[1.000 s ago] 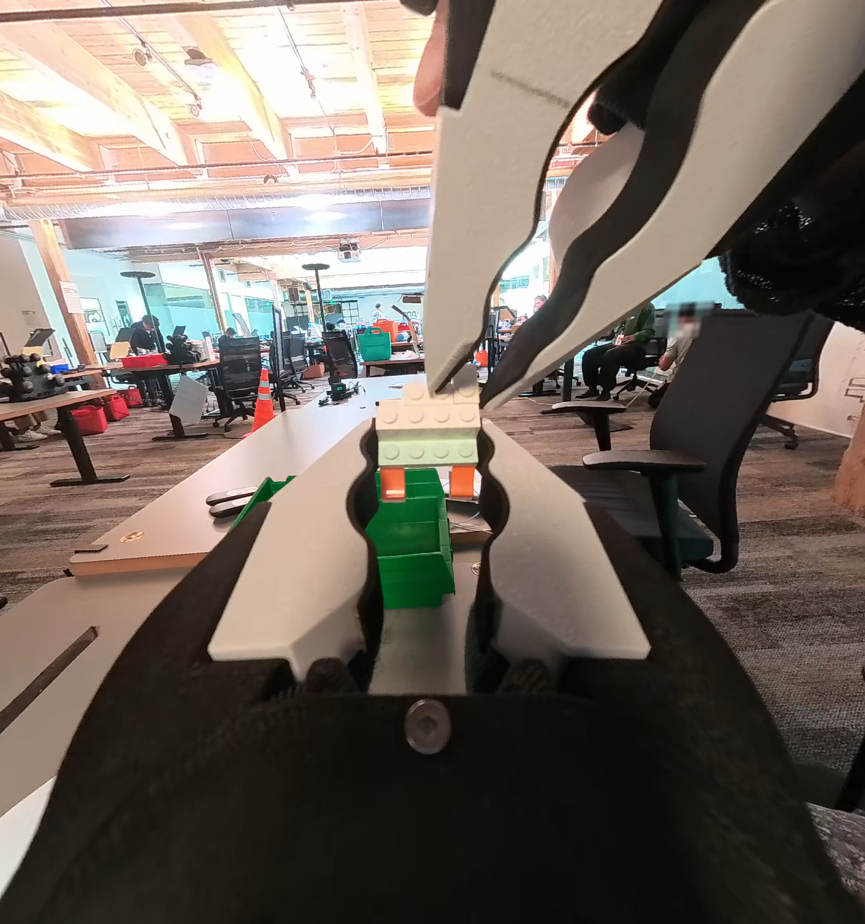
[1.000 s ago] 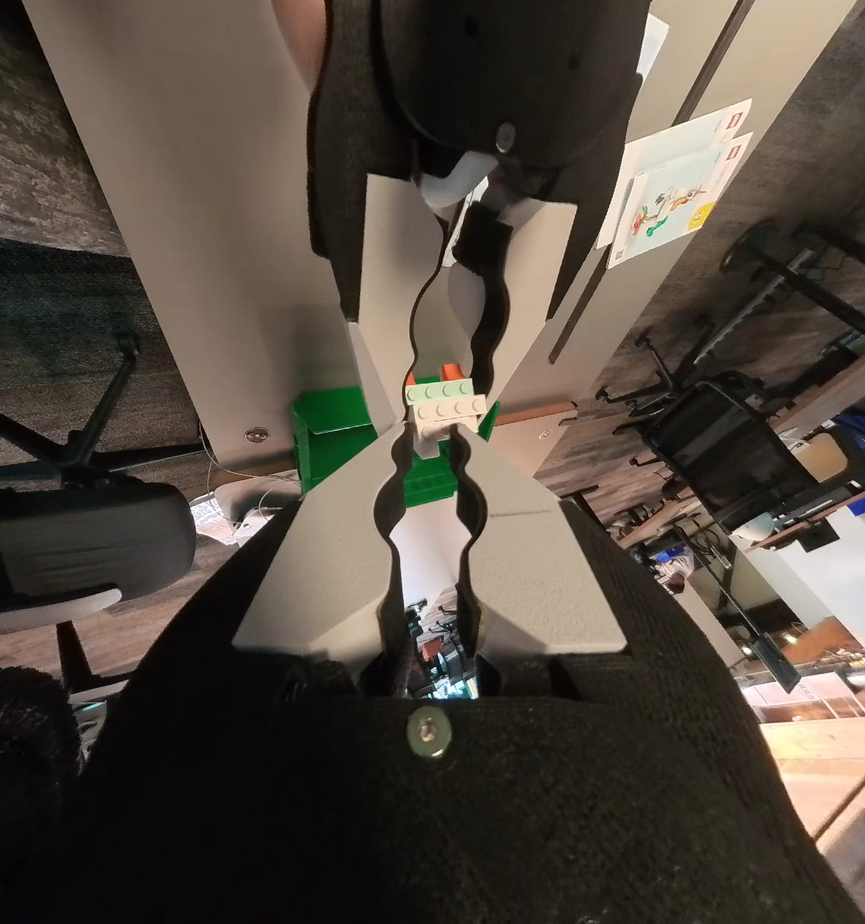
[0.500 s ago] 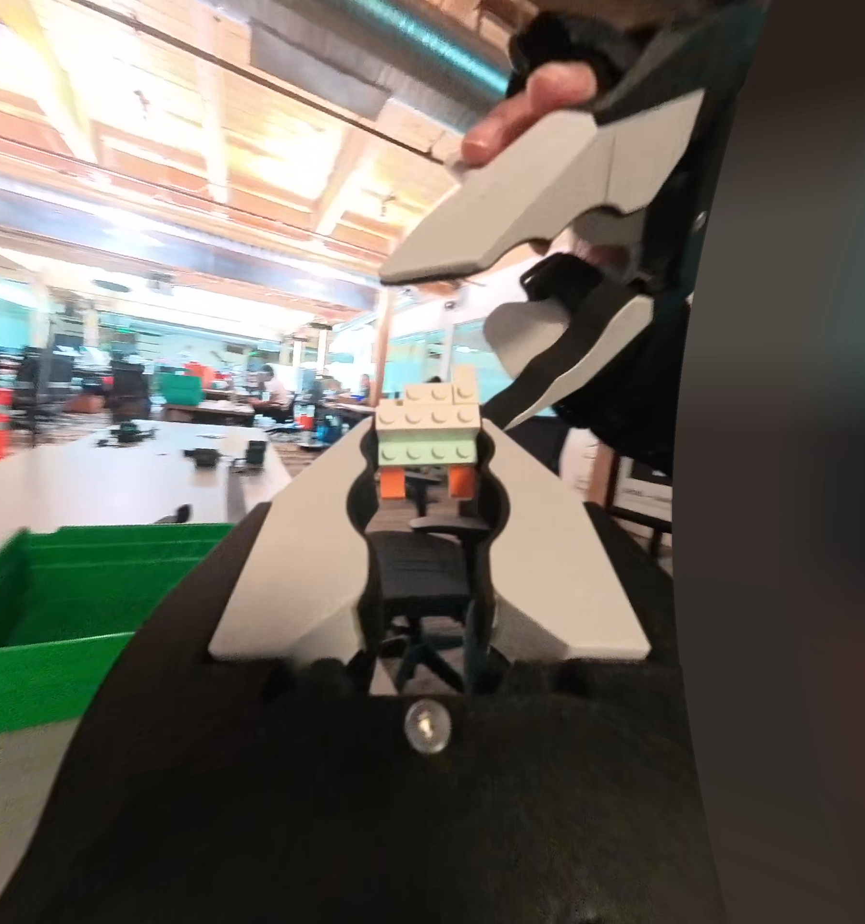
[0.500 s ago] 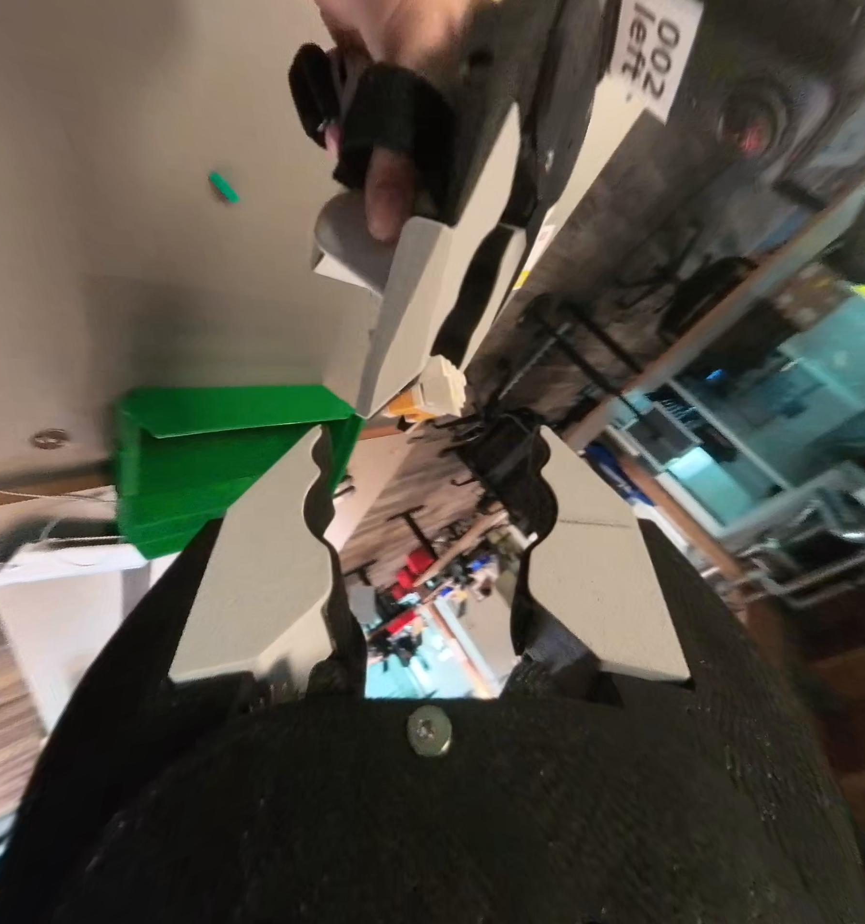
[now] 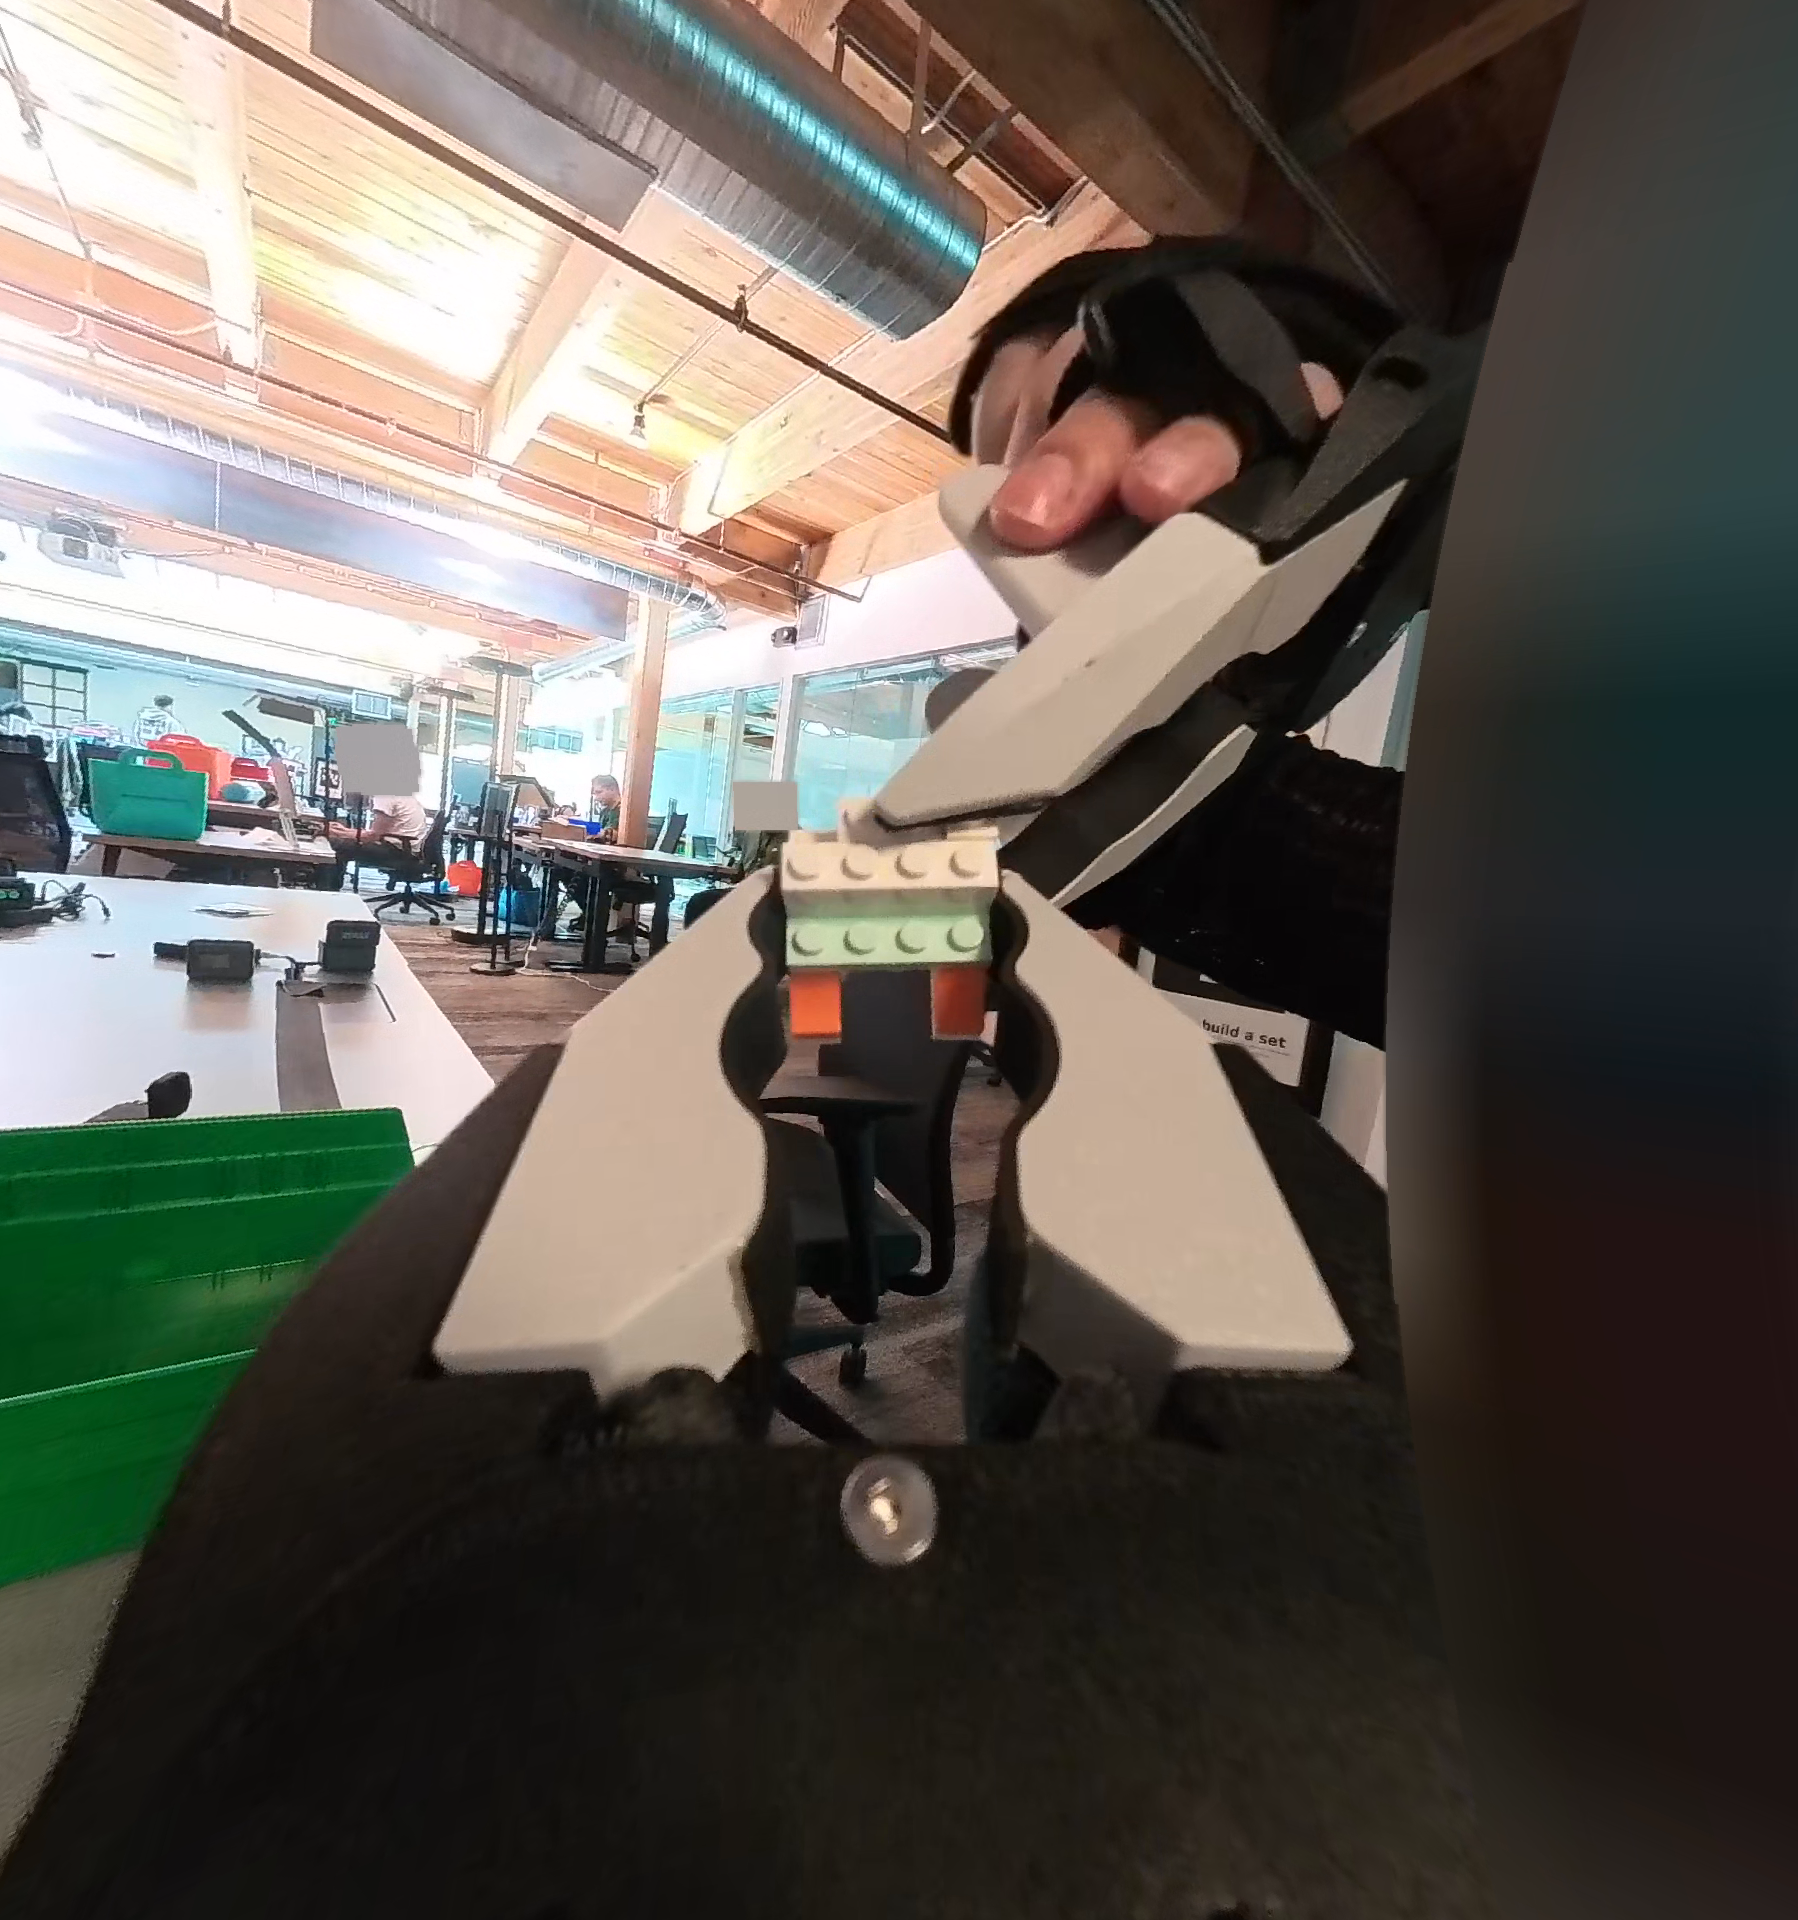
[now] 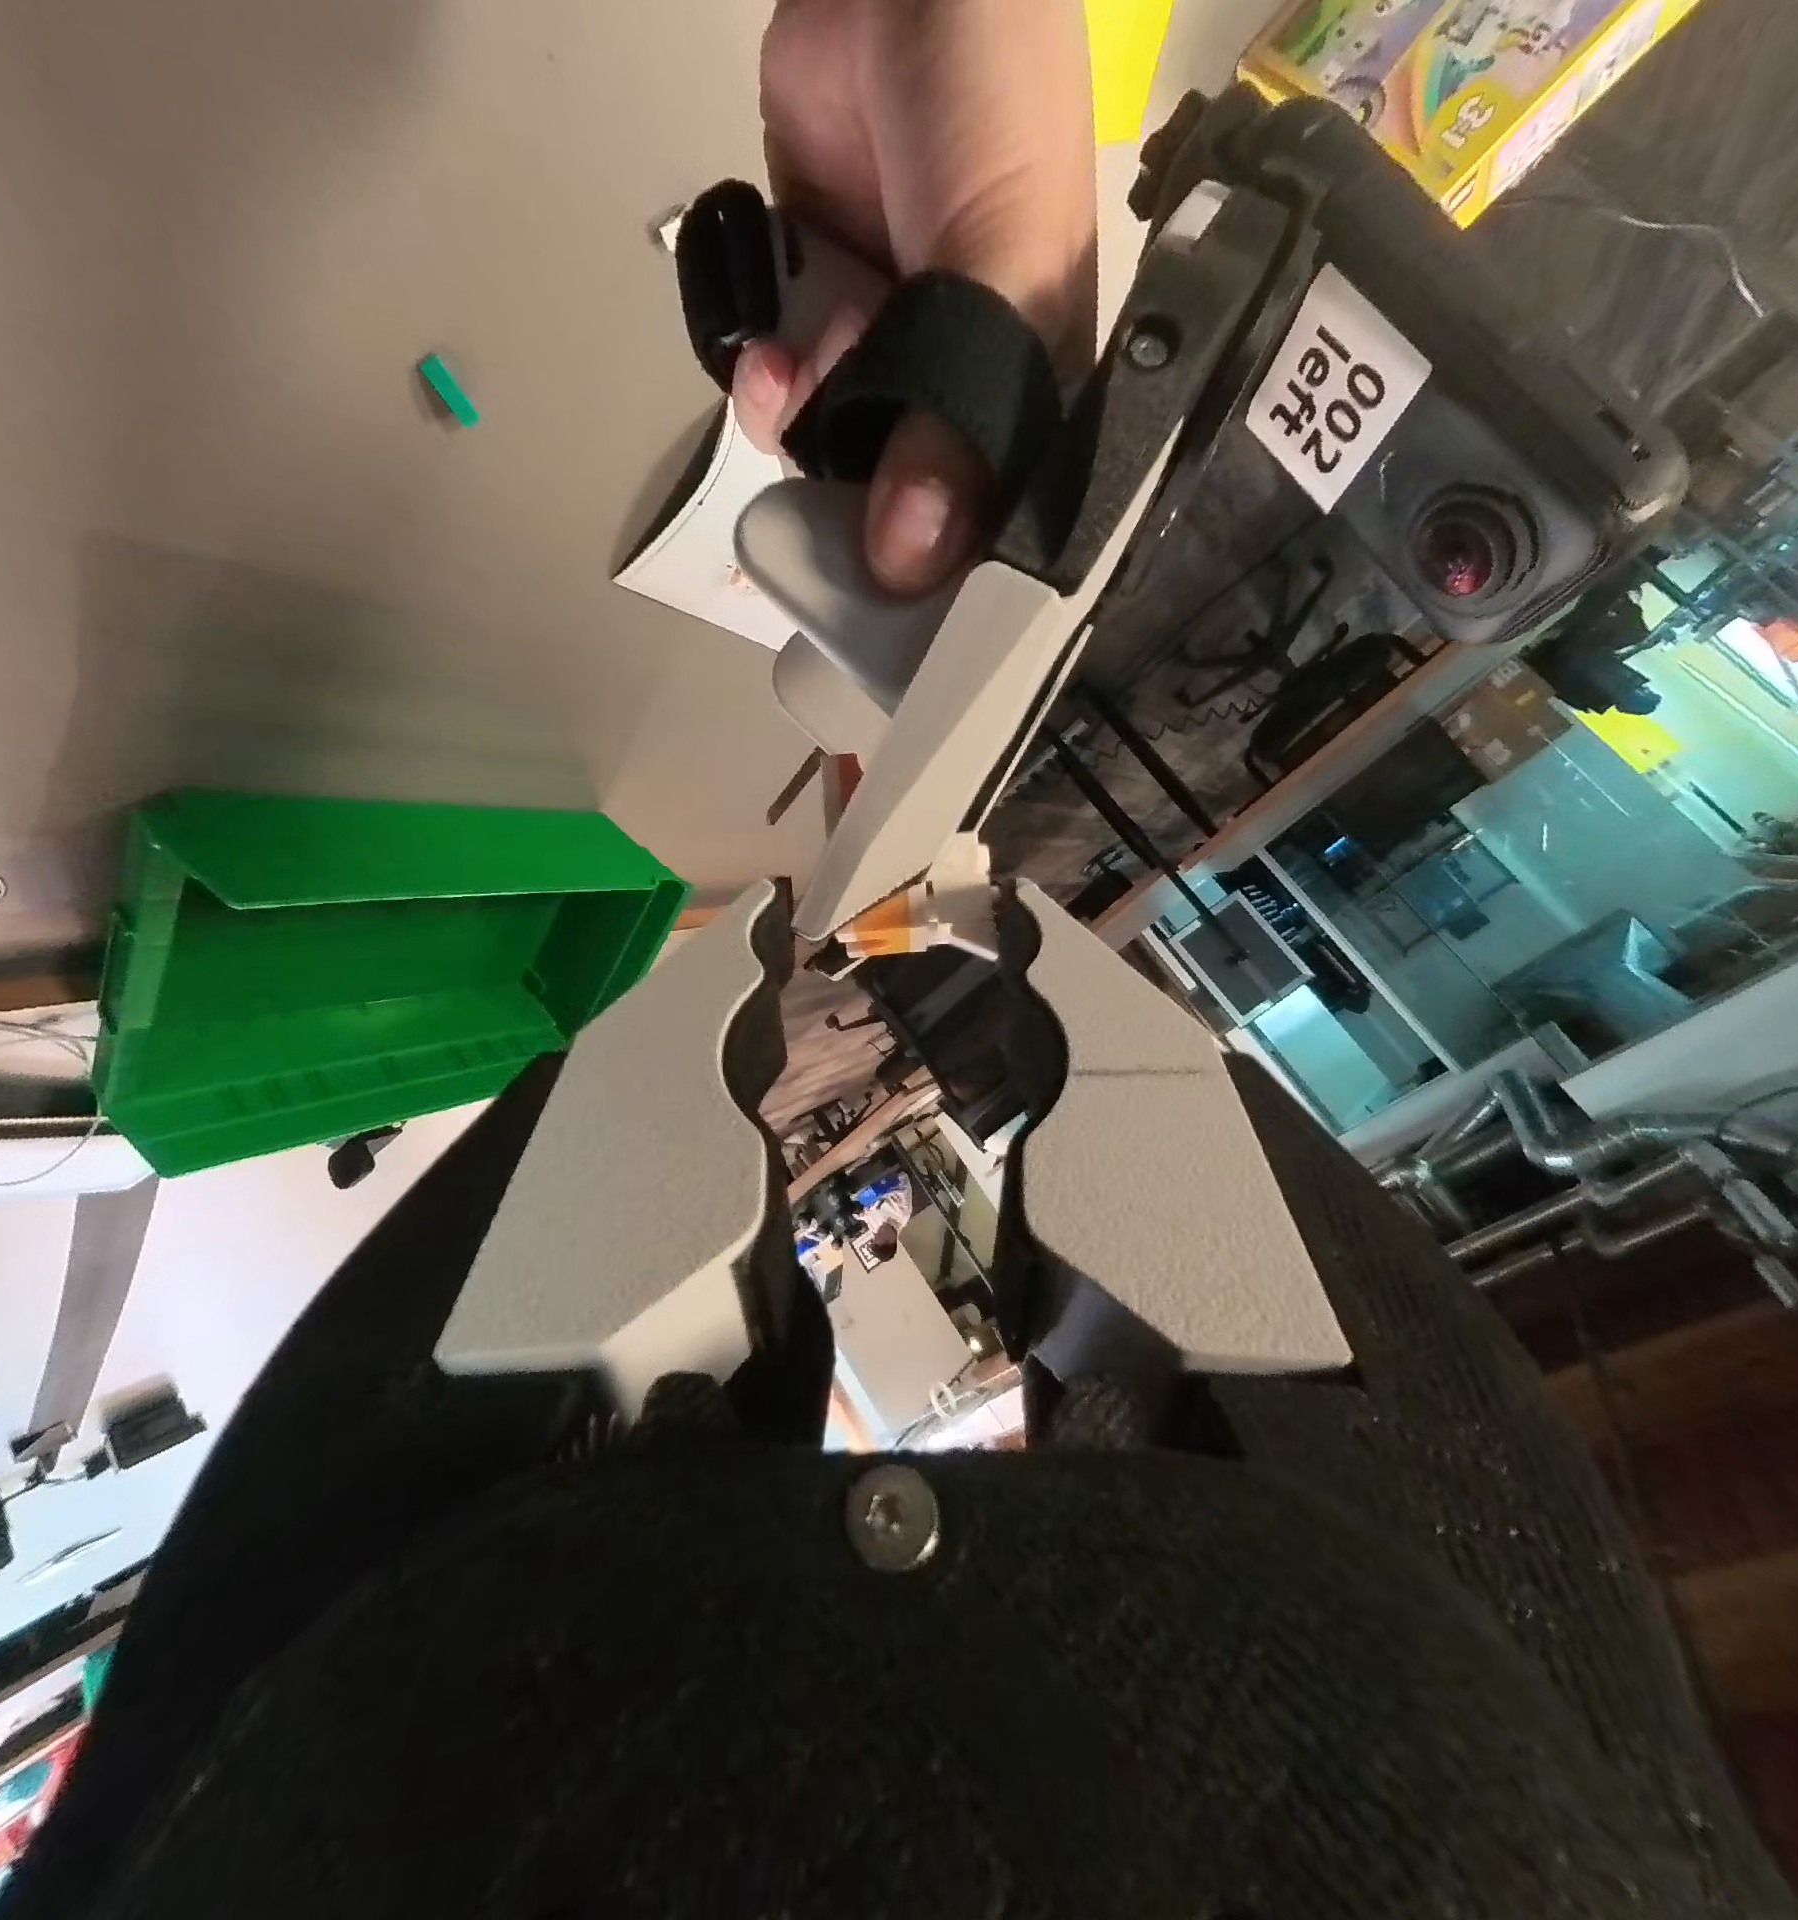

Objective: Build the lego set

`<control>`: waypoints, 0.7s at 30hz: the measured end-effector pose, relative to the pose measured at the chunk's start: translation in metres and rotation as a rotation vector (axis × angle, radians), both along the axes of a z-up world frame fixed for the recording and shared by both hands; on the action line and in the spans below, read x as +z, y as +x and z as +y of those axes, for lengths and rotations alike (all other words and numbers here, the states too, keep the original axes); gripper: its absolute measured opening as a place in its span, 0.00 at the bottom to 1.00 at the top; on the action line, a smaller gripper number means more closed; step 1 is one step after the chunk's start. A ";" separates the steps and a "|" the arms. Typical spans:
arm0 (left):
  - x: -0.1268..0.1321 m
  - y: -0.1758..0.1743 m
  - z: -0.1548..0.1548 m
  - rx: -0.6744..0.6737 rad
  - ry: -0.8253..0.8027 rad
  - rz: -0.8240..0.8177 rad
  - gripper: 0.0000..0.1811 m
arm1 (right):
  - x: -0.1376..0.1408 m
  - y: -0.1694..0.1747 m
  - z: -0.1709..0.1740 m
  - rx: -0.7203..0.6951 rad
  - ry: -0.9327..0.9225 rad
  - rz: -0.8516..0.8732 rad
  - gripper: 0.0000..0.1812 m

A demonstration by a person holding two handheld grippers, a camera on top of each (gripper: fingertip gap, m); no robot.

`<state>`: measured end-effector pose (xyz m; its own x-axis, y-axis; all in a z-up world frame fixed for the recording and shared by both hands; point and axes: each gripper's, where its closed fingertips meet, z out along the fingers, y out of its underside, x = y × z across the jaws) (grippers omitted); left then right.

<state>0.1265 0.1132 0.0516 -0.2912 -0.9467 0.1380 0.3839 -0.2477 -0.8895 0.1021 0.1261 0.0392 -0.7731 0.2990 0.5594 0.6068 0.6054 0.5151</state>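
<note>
two grippers meet at frame centre: the left gripper clamps the lego stack steady, so the right gripper, seemingly closed, presses its top.

Left hand-held gripper clamped; right hand-held gripper spread.

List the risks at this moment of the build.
1. The left gripper clamps the lego assembly only at its fingertips, up in the air; downward pressure from the right gripper, whose fingertip rests on the top brick, may tilt or pop it out.
2. The orange bricks hang below unsupported and might detach.
3. A dropped piece would probably miss the green bin, which sits off to the left.
</note>
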 end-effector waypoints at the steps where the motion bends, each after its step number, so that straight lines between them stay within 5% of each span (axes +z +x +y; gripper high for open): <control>1: 0.000 0.000 0.000 -0.004 -0.002 0.000 0.20 | 0.000 0.000 0.000 -0.001 0.002 -0.001 0.21; 21: 0.005 -0.004 -0.001 -0.022 -0.012 -0.043 0.20 | 0.005 -0.001 -0.002 -0.002 0.049 0.023 0.15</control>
